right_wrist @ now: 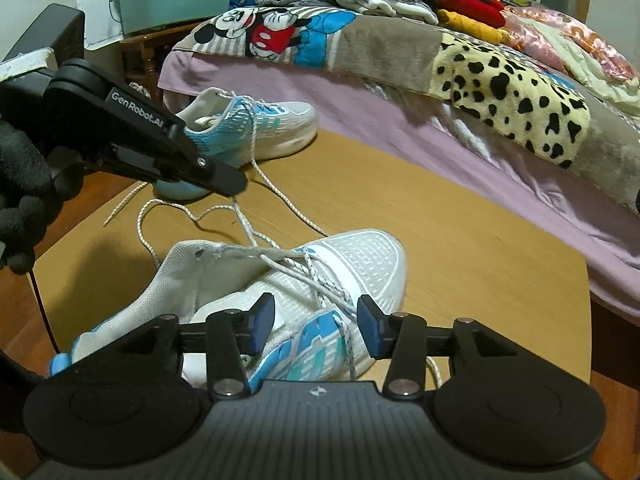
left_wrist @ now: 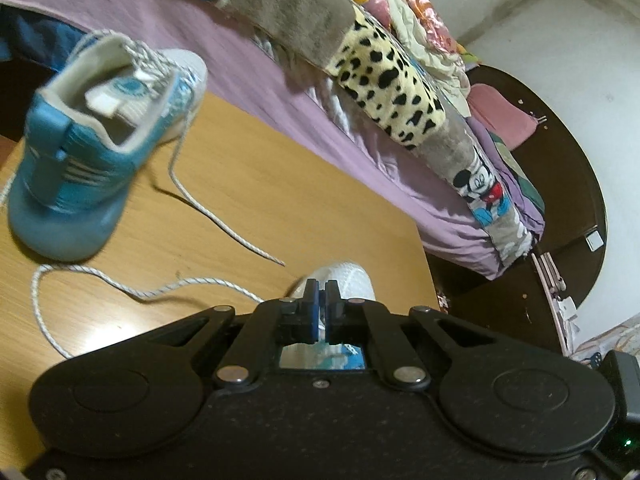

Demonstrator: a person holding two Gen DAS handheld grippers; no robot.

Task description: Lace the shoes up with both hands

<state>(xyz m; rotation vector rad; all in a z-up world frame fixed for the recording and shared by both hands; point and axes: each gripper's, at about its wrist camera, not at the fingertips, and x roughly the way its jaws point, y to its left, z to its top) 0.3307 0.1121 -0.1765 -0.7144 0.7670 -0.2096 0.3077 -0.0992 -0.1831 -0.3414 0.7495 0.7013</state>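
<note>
My left gripper [right_wrist: 234, 184] sits at the left of the right wrist view, held in a black-gloved hand [right_wrist: 24, 184]. Its jaws are pinched closed on a white speckled lace [right_wrist: 244, 224] that runs up to them from the near shoe [right_wrist: 320, 280]. Whether the pads truly clamp it I cannot tell for certain, but the lace hangs taut from the tips.

Behind those jaws stands the far shoe [right_wrist: 256, 128], white with pale blue side panels and a blue heel, its laces loose and trailing over the wooden table [right_wrist: 460, 240].

Directly ahead of my right gripper [right_wrist: 316, 328] lies the near shoe, white mesh toe pointing away, blue and teal stripes on its side. The tongue is pulled open and the laces are slack across it. My right jaws stand apart just above its side, blue pads clear of the fabric, holding nothing.

To the right, beyond the table, a bed [right_wrist: 500, 152] with purple sheet and patchwork blanket.
</note>
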